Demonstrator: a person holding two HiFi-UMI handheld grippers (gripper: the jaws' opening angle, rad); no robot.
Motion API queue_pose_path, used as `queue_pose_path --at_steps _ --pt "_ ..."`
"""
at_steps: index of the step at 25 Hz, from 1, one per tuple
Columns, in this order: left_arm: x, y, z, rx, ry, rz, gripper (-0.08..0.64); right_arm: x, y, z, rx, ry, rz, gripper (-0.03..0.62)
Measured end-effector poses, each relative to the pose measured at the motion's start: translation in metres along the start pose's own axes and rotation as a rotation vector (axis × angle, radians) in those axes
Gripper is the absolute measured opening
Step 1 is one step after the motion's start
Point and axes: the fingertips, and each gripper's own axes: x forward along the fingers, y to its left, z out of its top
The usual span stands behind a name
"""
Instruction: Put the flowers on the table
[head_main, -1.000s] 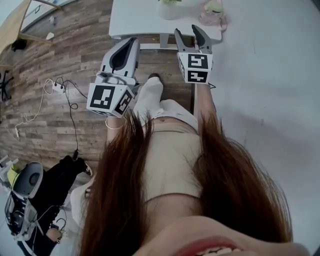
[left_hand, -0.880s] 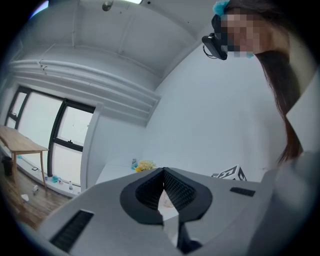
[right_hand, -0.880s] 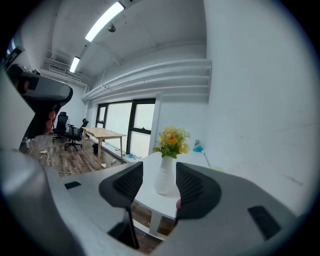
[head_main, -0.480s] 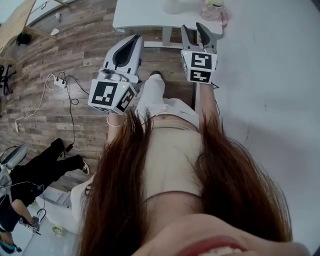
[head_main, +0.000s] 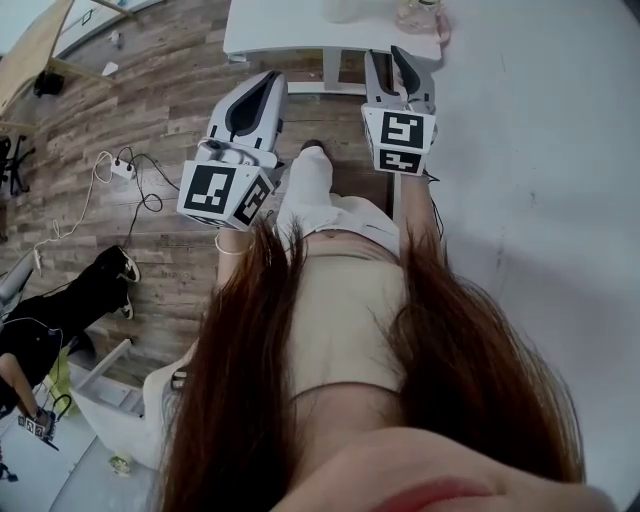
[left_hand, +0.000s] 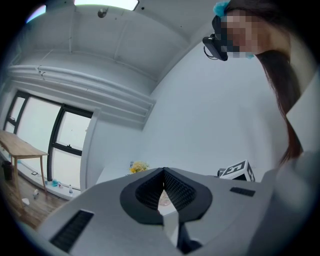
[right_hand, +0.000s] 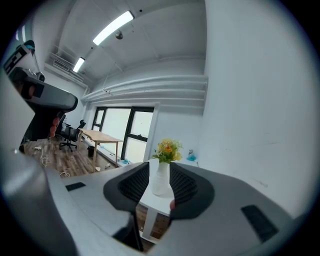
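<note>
- flowers (right_hand: 167, 148), yellow and orange, stand in a white vase (right_hand: 161, 179) on the white bench (right_hand: 152, 204), up ahead by the wall.
- right tongs (head_main: 386, 56) are spread and have just been narrowing; nothing sits between them, and the vase shows through the gap from well apart.
- left tongs (head_main: 266, 80) are pressed together at the tips, empty, beside the right ones and short of the bench.
- pinkish thing (head_main: 422, 16) lies on the bench near the vase.
- wooden floor (head_main: 150, 110) runs below the left tongs.

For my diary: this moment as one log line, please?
left hand-held gripper: shut, empty | right hand-held gripper: open, just been closing, empty | flowers: in vase on table ahead
</note>
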Motion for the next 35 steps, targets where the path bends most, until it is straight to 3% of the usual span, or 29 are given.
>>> queue_pose_path --at_steps 12,35 --pt "-0.025 -0.016 0.003 0.008 -0.013 -0.014 0.005 -0.044 0.01 0.021 -0.015 -0.068 -0.03 0.074" --pt "-0.044 -0.028 -0.005 -0.001 -0.026 -0.016 0.005 -0.082 0.009 0.028 0.004 -0.114 -0.036 0.04"
